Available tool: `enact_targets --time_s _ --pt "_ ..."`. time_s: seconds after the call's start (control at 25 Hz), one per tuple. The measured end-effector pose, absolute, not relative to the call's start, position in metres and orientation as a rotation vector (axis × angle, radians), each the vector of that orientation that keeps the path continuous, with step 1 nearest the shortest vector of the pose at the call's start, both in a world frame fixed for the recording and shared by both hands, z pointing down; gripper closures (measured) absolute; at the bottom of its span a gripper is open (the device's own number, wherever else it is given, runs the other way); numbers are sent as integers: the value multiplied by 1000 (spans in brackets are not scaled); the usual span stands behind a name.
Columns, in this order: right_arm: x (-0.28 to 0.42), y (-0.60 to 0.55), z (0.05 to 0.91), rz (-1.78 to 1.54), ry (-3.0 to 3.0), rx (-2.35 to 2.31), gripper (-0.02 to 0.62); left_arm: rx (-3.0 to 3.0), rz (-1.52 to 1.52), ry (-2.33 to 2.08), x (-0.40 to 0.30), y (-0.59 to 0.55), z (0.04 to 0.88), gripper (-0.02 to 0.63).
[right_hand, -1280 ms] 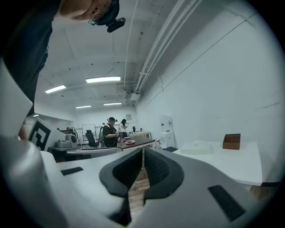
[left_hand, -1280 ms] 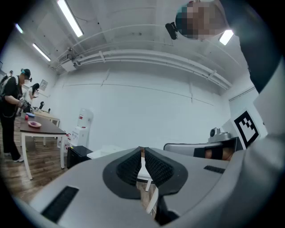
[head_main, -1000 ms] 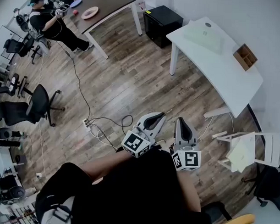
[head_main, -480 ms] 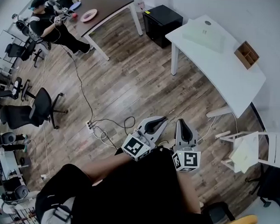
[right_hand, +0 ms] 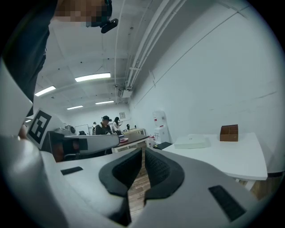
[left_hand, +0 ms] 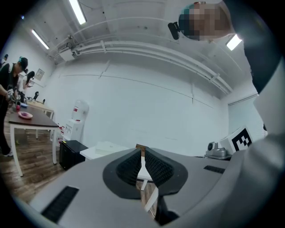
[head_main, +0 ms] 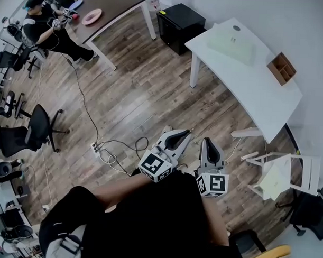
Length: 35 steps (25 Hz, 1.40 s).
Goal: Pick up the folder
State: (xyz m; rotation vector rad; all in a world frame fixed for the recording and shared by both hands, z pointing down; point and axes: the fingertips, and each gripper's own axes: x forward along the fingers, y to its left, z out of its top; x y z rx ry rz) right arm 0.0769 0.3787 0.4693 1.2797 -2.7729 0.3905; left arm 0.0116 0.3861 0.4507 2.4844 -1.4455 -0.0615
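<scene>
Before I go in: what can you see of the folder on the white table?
The folder is a pale, greenish-white rectangle with rounded corners, plastic by the look. It is closed and lies flat on the white table, toward its far end. The right gripper view shows that it has some thickness. Only the table touches it; the brown wooden box stands well apart. No print can be made out.

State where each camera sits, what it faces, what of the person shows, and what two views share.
Head view: on the head, facing steeply down at floor and white table; torso, left tongs, right tongs show.
Left gripper view: on left tongs, along shut jaws toward a white wall; right tongs at right.
Right gripper view: on right tongs, along shut jaws; left tongs at left.
Shared: head and right gripper views show the folder.
</scene>
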Motion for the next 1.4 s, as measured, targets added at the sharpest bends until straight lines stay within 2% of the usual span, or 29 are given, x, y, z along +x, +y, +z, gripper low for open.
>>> enact_targets --time_s 0.56,0.84,1.4 --pt "-16 253 444 349 -2710 1271 554 2455 -160 -1466 -75 273 428 572" --pt "-65 211 448 359 -2682 1286 554 2506 -105 -1454 -124 232 434 572" --pt "-117 156 451 325 -2645 1333 555 2536 -187 -1344 -182 175 442 572"
